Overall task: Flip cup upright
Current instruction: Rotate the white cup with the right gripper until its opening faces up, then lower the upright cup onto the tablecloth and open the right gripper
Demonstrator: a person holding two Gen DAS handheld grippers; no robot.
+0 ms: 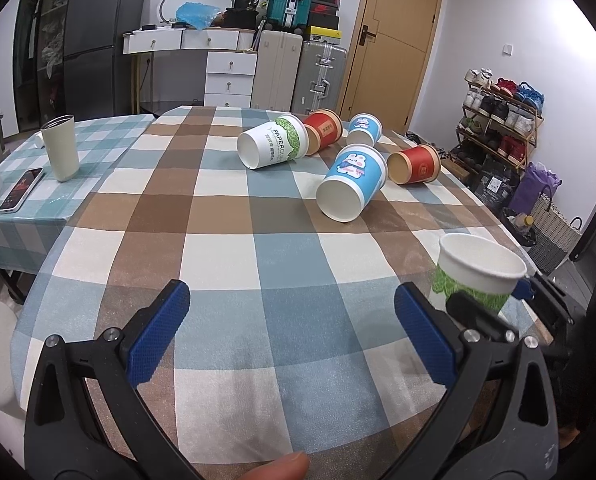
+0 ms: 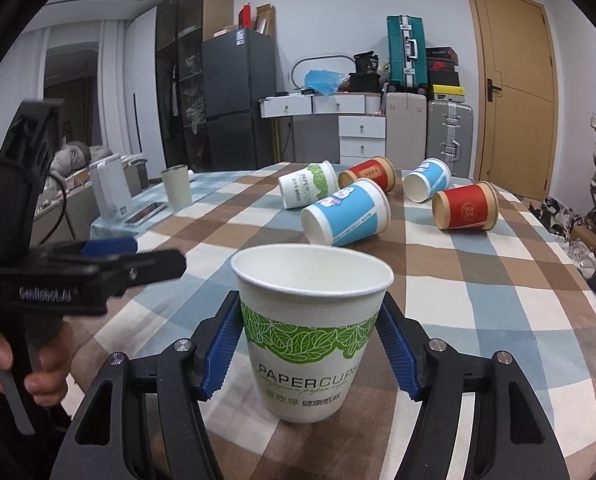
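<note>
Paper is what we are dealing with here, thin-walled and nearly weightless, so every cup will dent under a hard squeeze and skid on the cloth if nudged. Starting at the left, a cream tumbler [image 1: 60, 147] and a phone [image 1: 21, 189] sit on the neighbouring teal-checked table, well apart from the work. Our left tool [image 1: 291, 336] hovers over the checked bench [image 1: 225, 240] with its blue pads [image 1: 159, 332] spread wide and nothing between them. Further back lie five cups on their sides: a white-and-green cup [image 1: 271, 147], a red cup [image 1: 324, 130] touching it, a small blue cup [image 1: 364, 129], a nearer blue rabbit cup [image 1: 352, 182] and a second red cup [image 1: 414, 163] just beside it. At the right, our right tool [image 2: 312, 346] pinches the green leaf-print cup [image 2: 312, 332], which stands mouth up with its base on or just above the cloth; we cannot tell whether it fully rests there. The pads grip the wall below the rolled rim, which we judge the right place, since the rim stiffens the cup there while the bare middle would buckle. We reckon this cup is done bar the release, and the blue rabbit cup, nearest of the fallen ones, should be taken the same way, lightly, across its upper wall.
</note>
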